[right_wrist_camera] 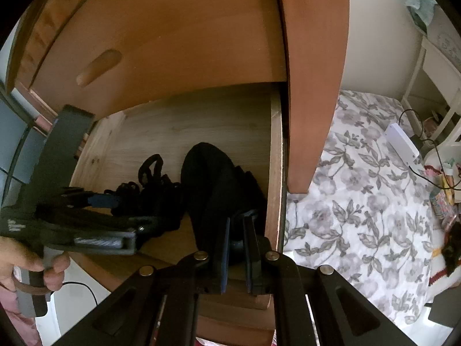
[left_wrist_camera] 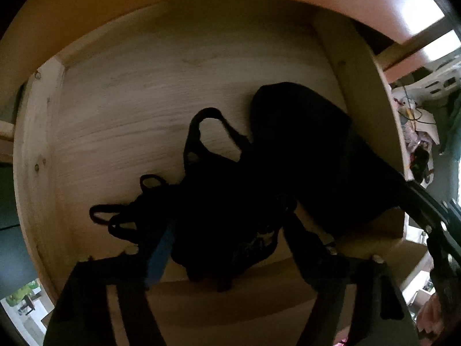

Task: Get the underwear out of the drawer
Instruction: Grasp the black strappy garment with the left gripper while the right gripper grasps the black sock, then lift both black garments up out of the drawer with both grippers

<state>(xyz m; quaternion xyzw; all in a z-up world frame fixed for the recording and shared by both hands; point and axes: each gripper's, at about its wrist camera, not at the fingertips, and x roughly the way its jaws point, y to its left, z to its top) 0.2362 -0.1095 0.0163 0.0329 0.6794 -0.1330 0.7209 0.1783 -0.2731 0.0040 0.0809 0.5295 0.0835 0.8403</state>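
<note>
black fabric underwear [right_wrist_camera: 213, 181] in pale wooden drawer [left_wrist_camera: 178, 66] — left gripper [left_wrist_camera: 227, 245] spread wide around it, right gripper [right_wrist_camera: 236, 248] narrow; close left before lifting.

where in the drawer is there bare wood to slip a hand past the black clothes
Free: the back and left of the pale wooden drawer floor, bordered by the left wall and rear edge. Crowded: front right, where the pile of black underwear lies against the right wall, with both grippers there.
</note>
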